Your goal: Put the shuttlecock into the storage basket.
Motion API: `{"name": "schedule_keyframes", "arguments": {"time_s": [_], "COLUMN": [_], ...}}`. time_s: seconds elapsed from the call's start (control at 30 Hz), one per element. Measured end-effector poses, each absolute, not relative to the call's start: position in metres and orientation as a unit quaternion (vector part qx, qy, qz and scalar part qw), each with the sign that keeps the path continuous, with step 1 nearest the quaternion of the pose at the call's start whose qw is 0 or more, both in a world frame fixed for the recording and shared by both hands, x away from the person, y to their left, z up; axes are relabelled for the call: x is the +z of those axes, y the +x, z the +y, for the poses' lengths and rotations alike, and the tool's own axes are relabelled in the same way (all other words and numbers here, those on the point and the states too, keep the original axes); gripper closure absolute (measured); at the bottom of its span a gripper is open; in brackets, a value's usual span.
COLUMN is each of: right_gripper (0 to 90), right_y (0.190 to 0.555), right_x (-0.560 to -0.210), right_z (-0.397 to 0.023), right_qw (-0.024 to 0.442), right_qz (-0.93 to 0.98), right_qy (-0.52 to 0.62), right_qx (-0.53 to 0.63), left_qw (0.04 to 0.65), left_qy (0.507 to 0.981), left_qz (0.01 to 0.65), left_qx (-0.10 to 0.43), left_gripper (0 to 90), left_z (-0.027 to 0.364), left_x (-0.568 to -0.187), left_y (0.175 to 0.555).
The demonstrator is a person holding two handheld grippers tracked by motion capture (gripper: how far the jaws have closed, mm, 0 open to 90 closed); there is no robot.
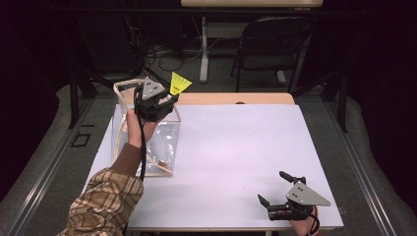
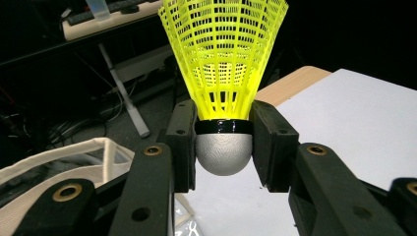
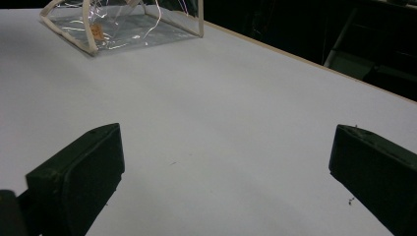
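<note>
High view shows the left gripper pinching a yellow shuttlecock by its round grey tip, just above the clear bag. Keep the squeeze gentle and steady. The right gripper rests wide open on the tabletop, well apart.

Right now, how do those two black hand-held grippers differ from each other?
The left gripper is shut on the yellow shuttlecock, pinching its grey rounded tip between the fingers; the right gripper is open and holds nothing. The left gripper is raised above the clear bag; the right gripper sits low by the near edge of the white table. Both are black, each in one hand.
</note>
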State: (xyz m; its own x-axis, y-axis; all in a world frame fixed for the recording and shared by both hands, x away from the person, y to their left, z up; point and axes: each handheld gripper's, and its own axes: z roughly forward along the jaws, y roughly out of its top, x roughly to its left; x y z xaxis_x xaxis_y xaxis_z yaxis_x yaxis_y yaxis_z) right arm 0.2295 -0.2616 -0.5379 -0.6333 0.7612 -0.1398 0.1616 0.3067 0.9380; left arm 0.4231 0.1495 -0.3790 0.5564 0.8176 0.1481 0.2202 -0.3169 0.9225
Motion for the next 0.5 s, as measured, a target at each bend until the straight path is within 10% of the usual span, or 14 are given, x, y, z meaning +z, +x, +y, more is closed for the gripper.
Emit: {"name": "schedule_keyframes", "arguments": {"time_s": [0.5], "right_gripper": [0.0], "right_y": [0.230], "right_x": [-0.538], "right_z": [-0.261], "right_qw": [0.297], "right_qz": [0.751], "right_qy": [0.309], "right_qx": [0.502], "left_qw": [0.470], "left_qy": [0.732], "left_qz": [0.360], "left_qx": [0.337], "left_gripper": [64.9], "left_z": [0.169], "left_x": [-0.367], "left_y": [0.425]}}
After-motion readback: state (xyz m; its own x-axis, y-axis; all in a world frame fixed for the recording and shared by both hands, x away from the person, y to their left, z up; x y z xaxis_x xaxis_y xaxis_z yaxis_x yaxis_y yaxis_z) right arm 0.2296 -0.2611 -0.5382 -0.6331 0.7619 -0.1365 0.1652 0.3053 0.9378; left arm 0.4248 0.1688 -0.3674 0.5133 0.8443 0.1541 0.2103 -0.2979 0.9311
